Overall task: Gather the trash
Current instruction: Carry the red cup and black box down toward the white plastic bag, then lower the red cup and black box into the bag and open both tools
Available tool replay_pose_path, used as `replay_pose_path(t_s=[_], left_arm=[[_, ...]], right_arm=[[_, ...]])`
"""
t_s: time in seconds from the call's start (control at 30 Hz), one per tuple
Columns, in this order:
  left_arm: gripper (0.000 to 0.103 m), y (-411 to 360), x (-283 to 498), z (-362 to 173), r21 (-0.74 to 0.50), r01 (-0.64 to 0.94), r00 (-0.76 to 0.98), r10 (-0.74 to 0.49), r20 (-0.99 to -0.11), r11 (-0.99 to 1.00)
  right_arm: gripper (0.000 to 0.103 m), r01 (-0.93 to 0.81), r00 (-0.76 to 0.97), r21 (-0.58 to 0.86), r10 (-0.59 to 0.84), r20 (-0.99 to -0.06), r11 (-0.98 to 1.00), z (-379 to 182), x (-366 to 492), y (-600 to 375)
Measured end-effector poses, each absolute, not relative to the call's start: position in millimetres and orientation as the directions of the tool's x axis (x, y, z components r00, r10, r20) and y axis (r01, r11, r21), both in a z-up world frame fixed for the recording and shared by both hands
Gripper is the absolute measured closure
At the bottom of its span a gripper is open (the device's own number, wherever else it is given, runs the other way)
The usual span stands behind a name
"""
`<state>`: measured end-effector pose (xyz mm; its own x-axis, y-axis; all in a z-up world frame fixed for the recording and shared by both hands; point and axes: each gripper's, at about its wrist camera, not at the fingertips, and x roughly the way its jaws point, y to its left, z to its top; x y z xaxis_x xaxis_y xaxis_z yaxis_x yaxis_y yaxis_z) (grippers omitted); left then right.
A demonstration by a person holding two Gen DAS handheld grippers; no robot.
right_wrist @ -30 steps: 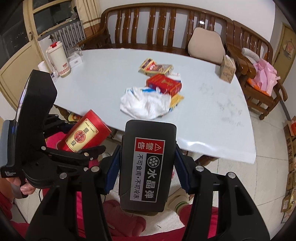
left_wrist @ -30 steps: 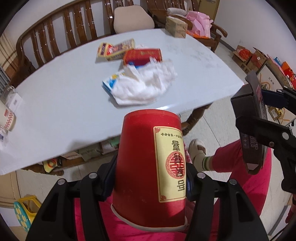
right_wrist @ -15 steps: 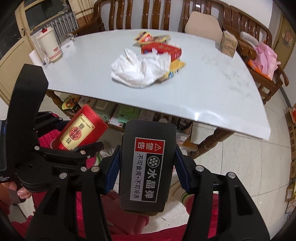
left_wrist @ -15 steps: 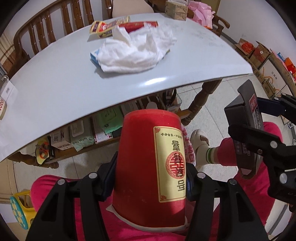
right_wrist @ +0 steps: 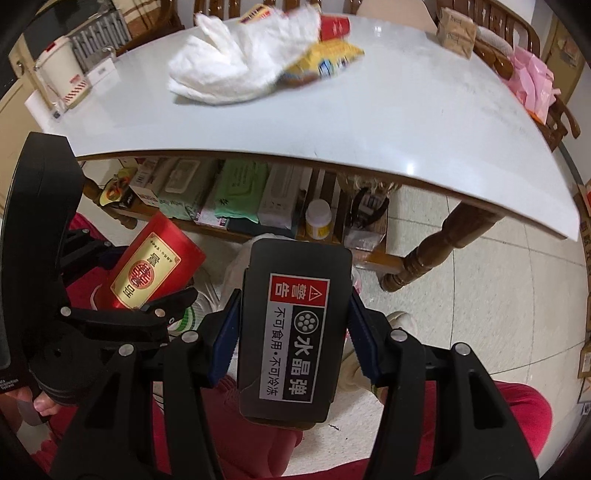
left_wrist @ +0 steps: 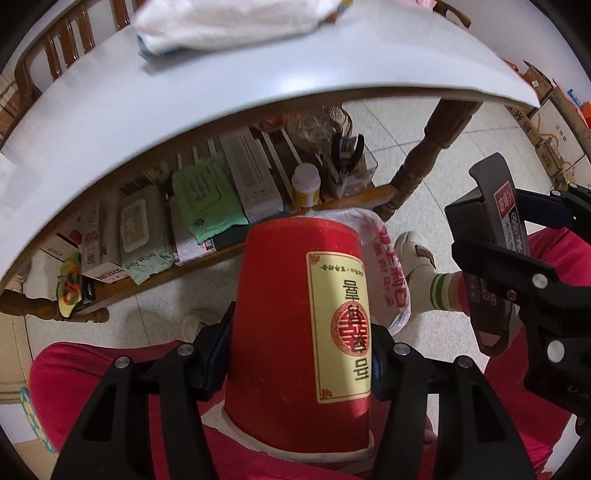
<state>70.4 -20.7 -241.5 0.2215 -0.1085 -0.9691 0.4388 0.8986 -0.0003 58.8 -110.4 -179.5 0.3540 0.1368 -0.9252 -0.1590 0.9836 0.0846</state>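
Observation:
My left gripper [left_wrist: 301,332] is shut on a red paper cup [left_wrist: 295,332] with a gold label, held bottom-forward below the table edge. My right gripper [right_wrist: 293,321] is shut on a black box [right_wrist: 293,325] with a red-and-white warning label. Each gripper shows in the other's view: the cup [right_wrist: 155,273] at left, the box [left_wrist: 495,236] at right. Just beyond the cup lies a white plastic bag [left_wrist: 384,266] with red print on the floor. On the white table [right_wrist: 369,122] remain a crumpled white tissue [right_wrist: 243,70], a yellow wrapper [right_wrist: 325,59] and a red packet [right_wrist: 334,26].
A shelf under the table [left_wrist: 258,243] carries wipes packs [left_wrist: 142,232], boxes, a white bottle [left_wrist: 306,184] and pliers. A person's legs in pink trousers [left_wrist: 546,266] and a slippered foot [left_wrist: 413,251] are close below. Wooden table leg [right_wrist: 432,251], chairs [right_wrist: 524,33], kettle [right_wrist: 61,74].
Both grippers have sunk from above the tabletop to below its edge, still gripping the cup and box. The shelf under the table and the plastic bag have come into view.

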Motion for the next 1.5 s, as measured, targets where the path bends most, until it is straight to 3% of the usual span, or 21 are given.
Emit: replay_pose_path(t_s=[0.7, 1.5], left_arm=[[0.047, -40.0, 115.9, -352.4, -0.083, 0.403, -0.013, -0.085, -0.996, 0.912], [0.047, -52.3, 138.7, -452.2, -0.108, 0.377, -0.206, -0.031, -0.978, 0.92]], right_arm=[[0.049, -0.061, 0.195, 0.131, 0.14, -0.971, 0.99, -298.3, 102.6, -130.0], [0.049, 0.004, 0.009, 0.186, 0.186, -0.983, 0.983, -386.6, 143.4, -134.0]])
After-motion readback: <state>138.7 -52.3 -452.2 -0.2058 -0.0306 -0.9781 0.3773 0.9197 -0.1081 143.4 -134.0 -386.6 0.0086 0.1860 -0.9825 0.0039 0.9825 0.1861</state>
